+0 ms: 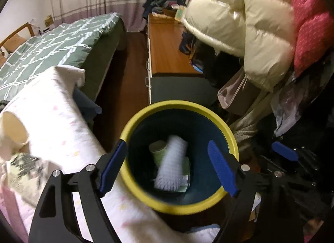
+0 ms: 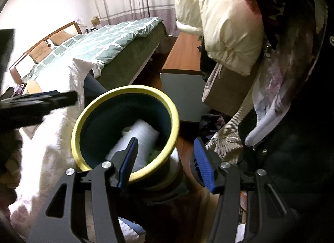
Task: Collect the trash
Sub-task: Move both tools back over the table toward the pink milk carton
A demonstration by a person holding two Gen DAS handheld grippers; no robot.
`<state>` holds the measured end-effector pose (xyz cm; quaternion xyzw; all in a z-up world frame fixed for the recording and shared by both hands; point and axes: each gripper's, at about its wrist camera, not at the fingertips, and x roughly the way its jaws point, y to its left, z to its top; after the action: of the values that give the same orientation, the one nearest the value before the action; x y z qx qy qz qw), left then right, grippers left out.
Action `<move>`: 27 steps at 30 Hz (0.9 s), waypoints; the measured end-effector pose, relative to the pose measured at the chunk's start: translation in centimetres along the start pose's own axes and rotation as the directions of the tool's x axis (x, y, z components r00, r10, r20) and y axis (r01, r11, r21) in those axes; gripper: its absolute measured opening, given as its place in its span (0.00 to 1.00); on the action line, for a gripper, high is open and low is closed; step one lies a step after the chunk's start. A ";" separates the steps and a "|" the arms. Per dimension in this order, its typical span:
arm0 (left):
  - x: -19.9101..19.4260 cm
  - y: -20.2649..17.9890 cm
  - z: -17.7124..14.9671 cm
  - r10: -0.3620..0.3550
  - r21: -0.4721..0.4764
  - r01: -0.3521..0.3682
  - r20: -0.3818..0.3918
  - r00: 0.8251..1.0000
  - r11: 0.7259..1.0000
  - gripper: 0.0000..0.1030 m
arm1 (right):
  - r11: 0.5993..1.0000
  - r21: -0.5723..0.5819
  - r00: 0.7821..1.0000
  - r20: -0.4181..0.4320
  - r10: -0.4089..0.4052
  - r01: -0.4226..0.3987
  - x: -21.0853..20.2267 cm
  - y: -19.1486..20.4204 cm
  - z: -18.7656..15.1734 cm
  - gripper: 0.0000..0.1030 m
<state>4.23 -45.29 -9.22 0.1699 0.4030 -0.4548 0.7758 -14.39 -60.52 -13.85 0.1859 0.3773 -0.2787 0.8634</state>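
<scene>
Bin: round dark-blue waste bin with a yellow rim (image 1: 233,138), lower centre of the left wrist view; lower left of centre in the right wrist view (image 2: 79,126).
Bin contents: white bumpy-textured paper roll (image 1: 173,163) lying tilted on pale green paper scraps (image 1: 158,151); the same roll shows at the middle of the bin in the right wrist view (image 2: 144,134).
Left gripper (image 1: 169,169): released; blue pads wide apart above the bin mouth, nothing between them.
Right gripper (image 2: 167,163): parted halfway; the near rim of the bin lies between its pads, but contact cannot be told.
Left gripper, other view: dark arm (image 2: 37,98) entering from the left edge, above the bin.
Other item: cream paper cup (image 1: 13,128) on the white patterned cloth (image 1: 62,121), left edge of the left wrist view.
Step in hand: drop of the roll into the bin, judged complete.
Next move: withdraw the left gripper; locate remaining trash, possibly the cup; approach with open jaws.
Risk: motion blur suggests the bin is unsteady.
</scene>
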 end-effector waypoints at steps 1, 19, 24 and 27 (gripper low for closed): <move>-1.3 0.5 -0.3 0.004 -0.012 -0.003 0.021 1.000 1.000 0.82 | 1.000 -0.002 1.000 0.000 0.002 -0.002 0.1 0.2 0.0 0.52; -23.2 13.3 -16.6 0.425 -0.331 -0.356 0.164 0.890 0.874 0.91 | 0.946 -0.199 0.967 -0.034 0.253 -0.255 0.4 12.8 1.5 0.52; -27.0 16.9 -20.6 0.511 -0.437 -0.412 0.135 0.849 0.800 0.91 | 0.894 -0.281 0.936 -0.058 0.348 -0.350 -0.6 18.8 1.8 0.53; -29.1 18.5 -22.5 0.556 -0.480 -0.441 0.123 0.822 0.758 0.91 | 0.857 -0.331 0.917 -0.084 0.390 -0.395 -1.0 23.0 1.7 0.53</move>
<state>1.64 -4.78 -2.37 0.0354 0.3279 -0.1471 0.9325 0.28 -43.23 -9.42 0.1084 0.3800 -0.0260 0.9182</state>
